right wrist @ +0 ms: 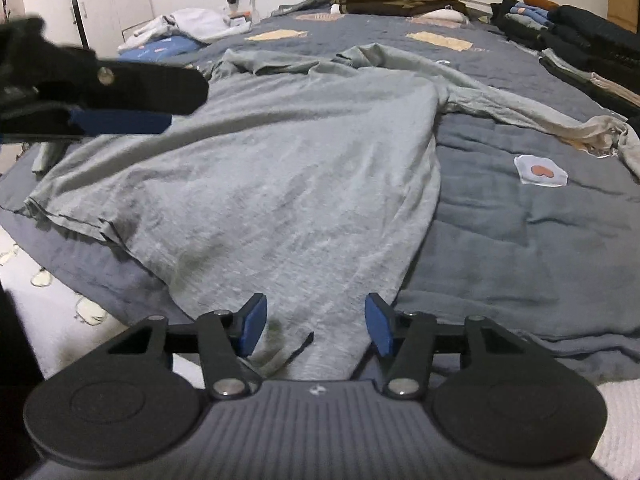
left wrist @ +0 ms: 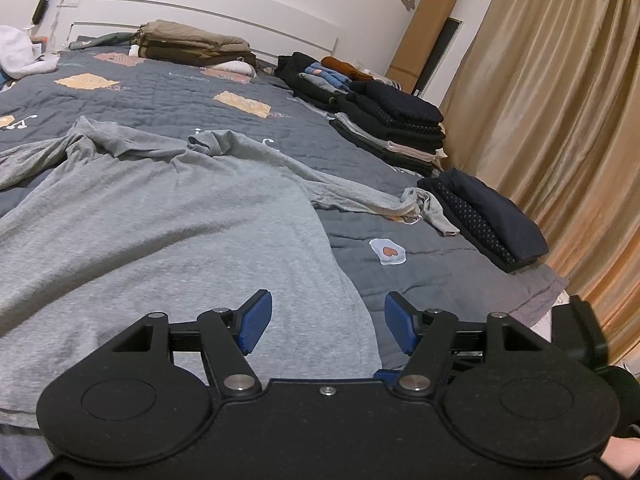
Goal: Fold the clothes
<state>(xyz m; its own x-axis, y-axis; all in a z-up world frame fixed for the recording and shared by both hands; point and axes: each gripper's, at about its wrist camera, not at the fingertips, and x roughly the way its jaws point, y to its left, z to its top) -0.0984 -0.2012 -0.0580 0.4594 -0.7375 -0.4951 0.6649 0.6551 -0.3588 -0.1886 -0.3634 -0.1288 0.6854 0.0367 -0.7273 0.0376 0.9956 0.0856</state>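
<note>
The grey long-sleeved shirt (right wrist: pixel 280 152) lay spread out and wrinkled on the bed (right wrist: pixel 520 248), over its dark grey quilt, with one sleeve (left wrist: pixel 360 196) stretched toward the folded dark clothes (left wrist: pixel 492 216) at the curtain side. I held my left tongs (left wrist: pixel 328 322) about half open above the side edge of the shirt; I saw nothing between the blue pads (left wrist: pixel 256 322), and they touched no cloth. My right tongs (right wrist: pixel 316 322) stood about half open too, over the bottom corner of the shirt near the bed's edge. The cloth lay between its pads (right wrist: pixel 378 324), but they did not press on it. More folded stacks (left wrist: pixel 400 120) were lined along the far side.
</note>
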